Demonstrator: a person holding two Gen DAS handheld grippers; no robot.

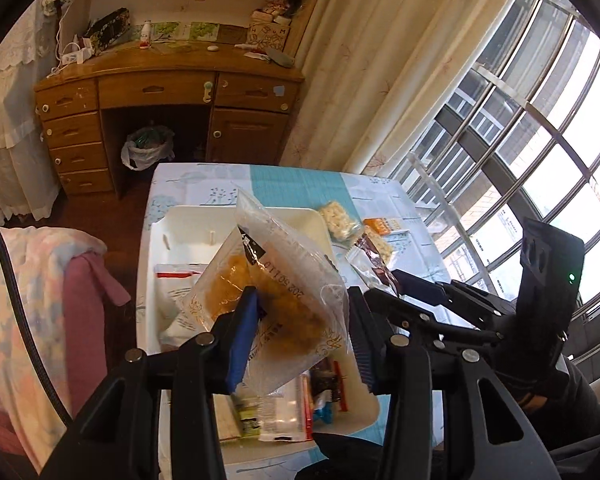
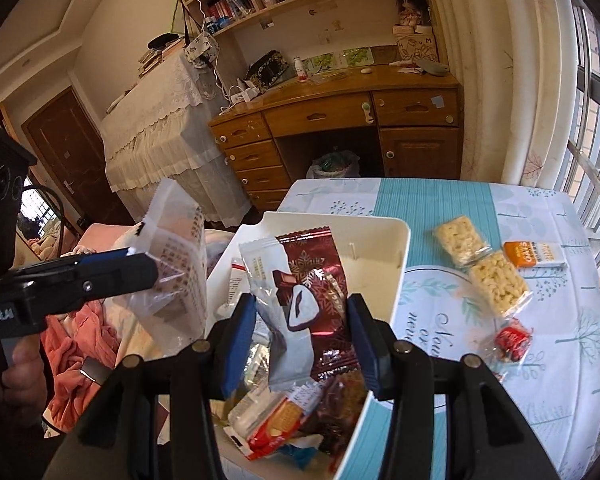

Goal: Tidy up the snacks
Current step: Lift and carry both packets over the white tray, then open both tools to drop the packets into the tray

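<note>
My left gripper (image 1: 302,296) is shut on a clear packet of golden-brown snack (image 1: 268,280) and holds it in the air over the white tray (image 1: 204,220). Seen side-on in the right wrist view, the left gripper (image 2: 150,266) grips that clear packet (image 2: 176,256) left of the tray (image 2: 400,248). My right gripper (image 2: 302,300) is shut on a dark red snowflake packet (image 2: 320,280), upright above the tray, where several snack packets lie. The right gripper (image 1: 400,280) also shows beside the tray with the dark packet (image 1: 374,260).
Two puffed-rice bars (image 2: 460,240) (image 2: 496,284), an orange packet (image 2: 532,254) and a red candy (image 2: 510,338) lie on the patterned tablecloth right of the tray. A wooden desk (image 2: 340,116) stands behind; pink cloth (image 1: 40,280) lies to the left, windows to the right.
</note>
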